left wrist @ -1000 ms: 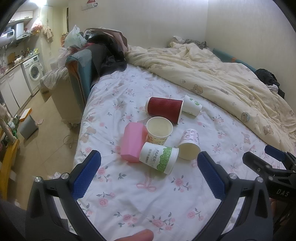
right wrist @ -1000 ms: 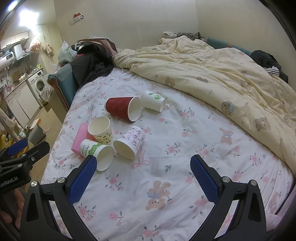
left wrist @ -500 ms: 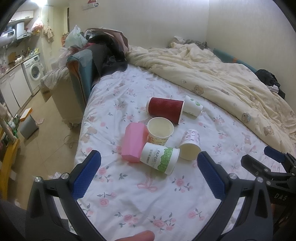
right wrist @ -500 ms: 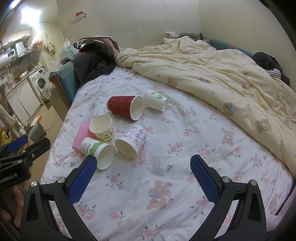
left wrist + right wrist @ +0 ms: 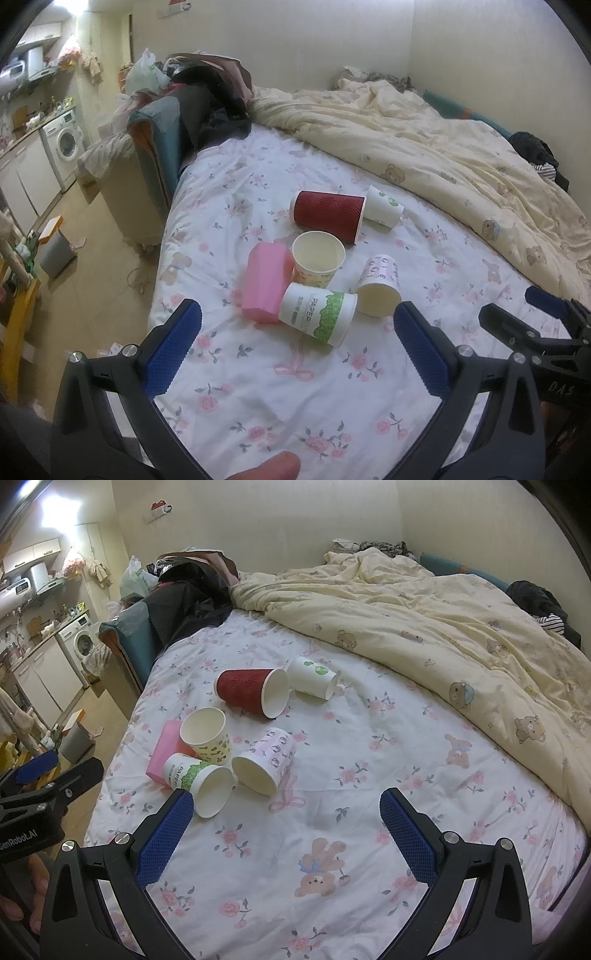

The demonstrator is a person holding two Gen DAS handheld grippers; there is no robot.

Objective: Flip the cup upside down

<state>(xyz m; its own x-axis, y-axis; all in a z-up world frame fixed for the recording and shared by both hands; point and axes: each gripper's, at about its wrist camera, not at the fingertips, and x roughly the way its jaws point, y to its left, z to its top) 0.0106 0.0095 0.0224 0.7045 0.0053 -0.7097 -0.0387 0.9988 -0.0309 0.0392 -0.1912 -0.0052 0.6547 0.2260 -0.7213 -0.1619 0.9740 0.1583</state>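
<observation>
Several paper cups lie in a cluster on the floral bed sheet (image 5: 258, 387). A yellow-patterned cup (image 5: 318, 258) (image 5: 207, 734) stands upright, mouth up. A green-and-white cup (image 5: 317, 313) (image 5: 199, 781), a pink-patterned cup (image 5: 378, 286) (image 5: 266, 760), a red ribbed cup (image 5: 327, 214) (image 5: 251, 696) and a white cup with green dots (image 5: 384, 208) (image 5: 314, 677) lie on their sides. My left gripper (image 5: 295, 347) is open and empty, just short of the green-and-white cup. My right gripper (image 5: 286, 834) is open and empty, right of the cluster.
A pink box (image 5: 264, 282) lies against the cups' left side. A cream bear-print duvet (image 5: 443, 627) is bunched over the bed's far right. The bed's left edge drops to the floor, with a teal chair (image 5: 159, 136) and a washing machine (image 5: 66, 144) beyond.
Both grippers have eased slightly toward the cups. Both stay open. The cups have not moved.
</observation>
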